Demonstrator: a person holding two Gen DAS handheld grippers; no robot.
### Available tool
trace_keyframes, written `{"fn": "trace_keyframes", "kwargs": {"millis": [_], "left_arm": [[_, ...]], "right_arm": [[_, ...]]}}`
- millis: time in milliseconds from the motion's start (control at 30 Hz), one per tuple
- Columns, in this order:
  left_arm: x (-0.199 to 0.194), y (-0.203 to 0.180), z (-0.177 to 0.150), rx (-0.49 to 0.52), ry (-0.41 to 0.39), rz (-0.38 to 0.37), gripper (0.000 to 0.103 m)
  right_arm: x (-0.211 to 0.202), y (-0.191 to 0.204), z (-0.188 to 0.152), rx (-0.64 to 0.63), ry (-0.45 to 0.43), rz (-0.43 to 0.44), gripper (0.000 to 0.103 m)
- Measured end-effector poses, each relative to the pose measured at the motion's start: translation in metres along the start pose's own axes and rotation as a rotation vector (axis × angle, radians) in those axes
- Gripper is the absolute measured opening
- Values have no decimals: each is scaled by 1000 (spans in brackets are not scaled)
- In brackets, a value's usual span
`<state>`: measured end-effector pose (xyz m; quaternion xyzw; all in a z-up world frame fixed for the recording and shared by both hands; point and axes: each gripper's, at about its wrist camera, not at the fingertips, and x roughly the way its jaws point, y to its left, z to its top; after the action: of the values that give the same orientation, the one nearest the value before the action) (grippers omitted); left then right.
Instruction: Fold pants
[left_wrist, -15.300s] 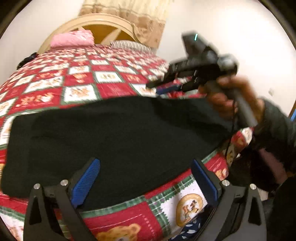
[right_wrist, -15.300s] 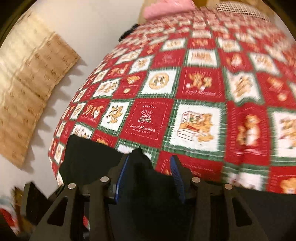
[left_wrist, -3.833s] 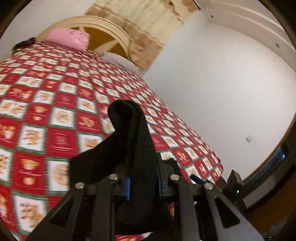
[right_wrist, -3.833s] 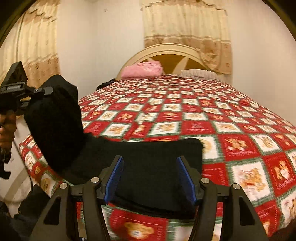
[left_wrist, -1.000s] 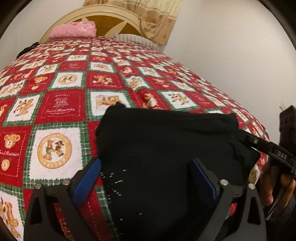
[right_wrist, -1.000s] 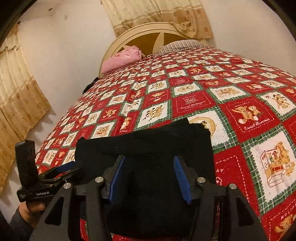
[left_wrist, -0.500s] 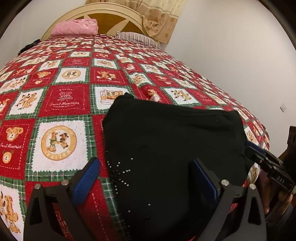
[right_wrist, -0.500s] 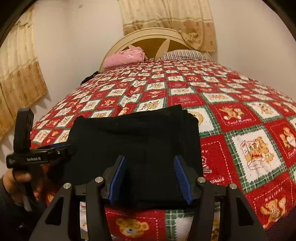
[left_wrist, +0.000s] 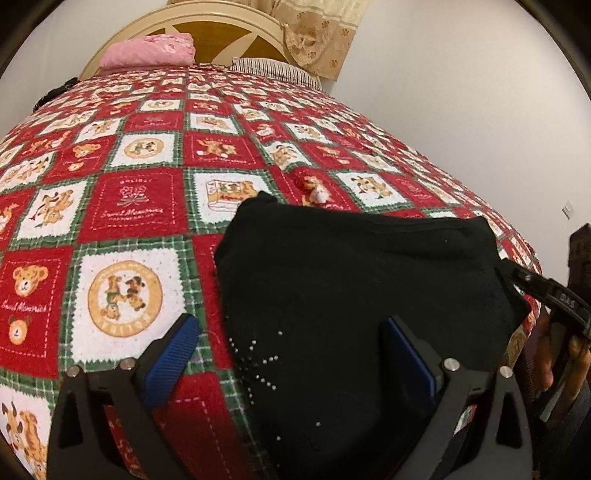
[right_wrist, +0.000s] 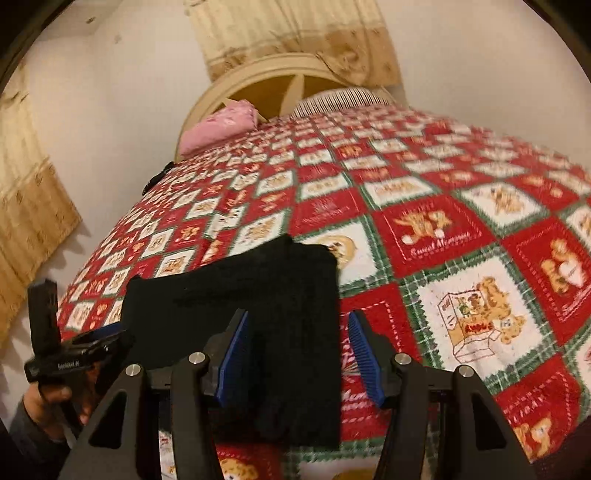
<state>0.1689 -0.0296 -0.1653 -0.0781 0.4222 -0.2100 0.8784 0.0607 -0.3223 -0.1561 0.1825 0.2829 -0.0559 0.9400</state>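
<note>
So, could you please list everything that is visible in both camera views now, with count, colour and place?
pants: one, black, folded into a compact bundle near the foot edge of the bed.
bedspread: one, red, white and green squares with teddy bears, covering the bed.
pink pillow: one, pink, at the head of the bed.
striped pillow: one, pale with dark stripes, beside the pink one.
headboard: one, cream and wood, arched, behind the pillows.
curtains: beige, patterned, on the walls.
left hand-held gripper: one, black with blue pads, open above the pants.
right hand-held gripper: one, black with blue pads, open above the pants.
</note>
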Motion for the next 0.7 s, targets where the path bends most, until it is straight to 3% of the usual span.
{"fn": "trace_keyframes", "kwargs": {"millis": [367,600,700], "left_arm": [[11,0,8,27,42,-5,103],[7,10,10,-22,27,-76,102],[4,16,10,-57,18,-102,98]], "right_arm": [[24,-11,6,43,40,54,56],[24,-2,-2,11,32,84,56],[28,-12,-3,55,39,117,52]]}}
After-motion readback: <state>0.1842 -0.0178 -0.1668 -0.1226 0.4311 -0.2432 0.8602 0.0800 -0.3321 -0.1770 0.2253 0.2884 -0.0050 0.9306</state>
